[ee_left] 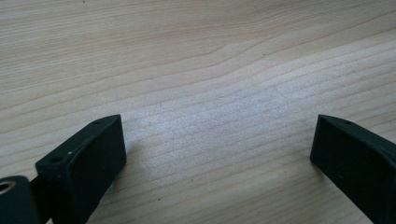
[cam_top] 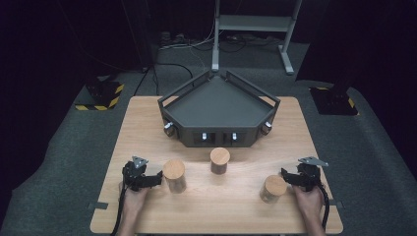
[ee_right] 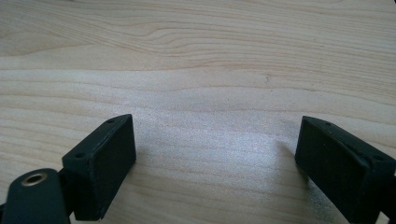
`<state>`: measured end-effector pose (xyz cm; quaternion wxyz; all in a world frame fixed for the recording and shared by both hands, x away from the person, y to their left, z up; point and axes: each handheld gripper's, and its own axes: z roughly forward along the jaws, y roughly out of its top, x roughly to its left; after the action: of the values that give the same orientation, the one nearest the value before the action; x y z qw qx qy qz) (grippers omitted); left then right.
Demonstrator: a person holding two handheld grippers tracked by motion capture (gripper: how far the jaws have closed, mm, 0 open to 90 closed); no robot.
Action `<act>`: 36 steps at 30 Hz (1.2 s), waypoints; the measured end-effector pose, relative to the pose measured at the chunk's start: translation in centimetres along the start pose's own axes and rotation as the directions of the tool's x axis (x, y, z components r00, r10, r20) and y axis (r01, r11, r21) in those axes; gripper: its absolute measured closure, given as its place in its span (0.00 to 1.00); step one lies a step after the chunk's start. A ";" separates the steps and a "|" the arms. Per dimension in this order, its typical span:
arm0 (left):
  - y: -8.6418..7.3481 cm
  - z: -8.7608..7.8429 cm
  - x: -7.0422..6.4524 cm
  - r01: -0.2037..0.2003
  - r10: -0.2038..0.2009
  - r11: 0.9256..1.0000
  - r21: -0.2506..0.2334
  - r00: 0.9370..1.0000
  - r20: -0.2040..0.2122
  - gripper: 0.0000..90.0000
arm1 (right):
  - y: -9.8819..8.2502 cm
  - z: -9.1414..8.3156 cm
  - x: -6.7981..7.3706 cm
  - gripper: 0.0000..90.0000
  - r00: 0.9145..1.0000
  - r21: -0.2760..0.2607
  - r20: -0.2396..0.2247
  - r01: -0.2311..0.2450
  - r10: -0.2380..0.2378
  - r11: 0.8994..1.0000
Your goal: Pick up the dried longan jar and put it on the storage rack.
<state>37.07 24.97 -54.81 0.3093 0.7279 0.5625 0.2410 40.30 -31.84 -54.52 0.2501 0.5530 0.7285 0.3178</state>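
Three wooden cylinders stand upright on the wooden table (cam_top: 147, 123): one at the left (cam_top: 174, 175), one in the middle (cam_top: 220, 160), one at the right (cam_top: 273, 189). My left gripper (cam_top: 147, 178) rests low at the table's left front, just left of the left cylinder, held by a hand. My right gripper (cam_top: 293, 178) sits at the right front, just right of the right cylinder. In the left gripper view the jaws stand wide apart over bare wood, the left gripper (ee_left: 217, 140) open. The right gripper (ee_right: 217, 144) likewise stands open over bare table.
A dark angular tray (cam_top: 219, 110) with raised walls and small knobs on its front sits at the back middle of the table. Beyond the table lie grey carpet, a metal stand and cables. Striped floor plates sit at the far left and right.
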 end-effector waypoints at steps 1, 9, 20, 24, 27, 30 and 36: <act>0.0 0.0 0.0 -0.002 0.002 1.000 0.001 1.000 0.003 0.04 | 0.0 0.0 0.0 0.14 1.000 0.000 0.000 0.000 0.000 1.000; -0.7 -0.8 0.0 -0.008 0.008 1.000 0.008 0.999 0.046 0.01 | 0.0 0.0 0.0 0.14 1.000 0.000 0.002 -0.001 0.001 1.000; -2.7 -3.9 0.5 0.009 -0.004 0.999 -0.039 0.993 0.118 0.02 | 0.0 0.0 0.0 0.14 1.000 0.000 0.003 -0.003 0.003 1.000; -3.2 -4.9 0.0 -0.011 0.020 0.998 -0.055 0.987 0.157 0.02 | 0.0 0.0 0.0 0.14 1.000 0.000 0.004 -0.004 0.004 1.000; -3.4 -5.4 -0.6 -0.035 0.046 0.998 -0.061 0.983 0.180 0.02 | 0.0 0.0 0.0 0.14 1.000 0.000 0.004 -0.004 0.004 1.000; -3.6 -5.6 -1.3 -0.061 0.074 0.996 -0.066 0.975 0.211 0.02 | 0.0 0.0 0.0 0.14 1.000 0.000 0.005 -0.005 0.005 1.000; -3.4 -5.6 -3.3 -0.116 0.132 0.990 -0.080 0.958 0.253 0.04 | 0.0 0.0 0.0 0.14 1.000 0.000 0.005 -0.005 0.005 1.000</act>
<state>30.03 23.38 -53.41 0.3872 0.7767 0.4627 0.1810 40.27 -31.80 -54.51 0.2511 0.5557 0.7264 0.3169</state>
